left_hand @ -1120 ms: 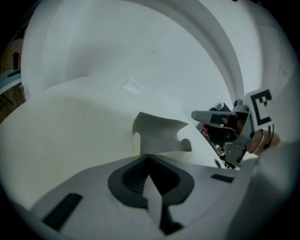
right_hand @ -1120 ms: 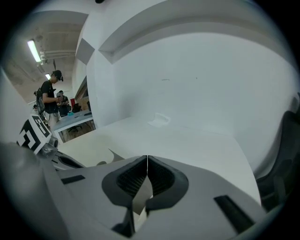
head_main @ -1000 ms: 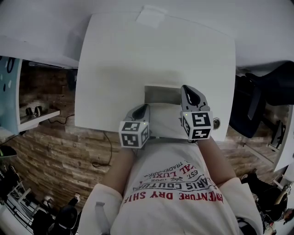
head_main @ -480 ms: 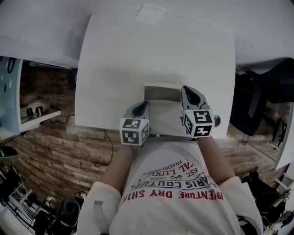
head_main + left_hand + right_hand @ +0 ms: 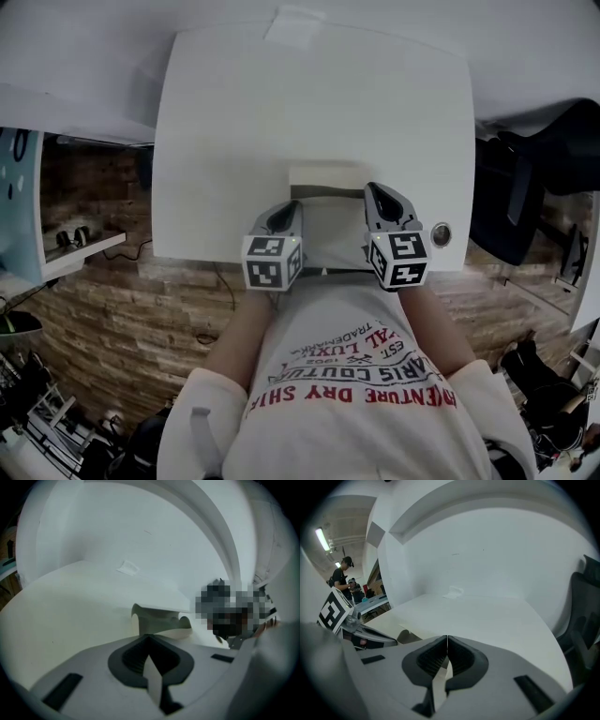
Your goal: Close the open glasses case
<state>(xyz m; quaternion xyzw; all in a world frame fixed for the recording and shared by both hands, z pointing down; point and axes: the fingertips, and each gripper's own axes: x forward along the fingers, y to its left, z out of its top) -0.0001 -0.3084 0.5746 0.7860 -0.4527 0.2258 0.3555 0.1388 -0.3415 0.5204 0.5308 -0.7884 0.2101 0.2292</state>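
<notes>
The pale glasses case [image 5: 327, 228] lies near the table's front edge, between my two grippers. Its lid [image 5: 324, 176] leans low over the base, with a dark gap left under it. In the left gripper view the case [image 5: 157, 619] shows just past the jaws, its lid edge overhanging the grey inside. My left gripper [image 5: 292, 209] [image 5: 149, 637] is shut, at the case's left side. At the case's right end sits my right gripper [image 5: 374, 191] [image 5: 447, 637], also shut, with nothing seen between its jaws. Whether either touches the case I cannot tell.
The white table [image 5: 234, 122] stretches far ahead, with a white slip of paper [image 5: 292, 23] at its back edge. A round metal grommet [image 5: 441, 233] sits at the front right corner. A black chair [image 5: 534, 178] stands right of the table.
The lid stood upright, showing its grey inside; now it has swung down toward the base. Both grippers stayed beside the case, shifting only slightly.
</notes>
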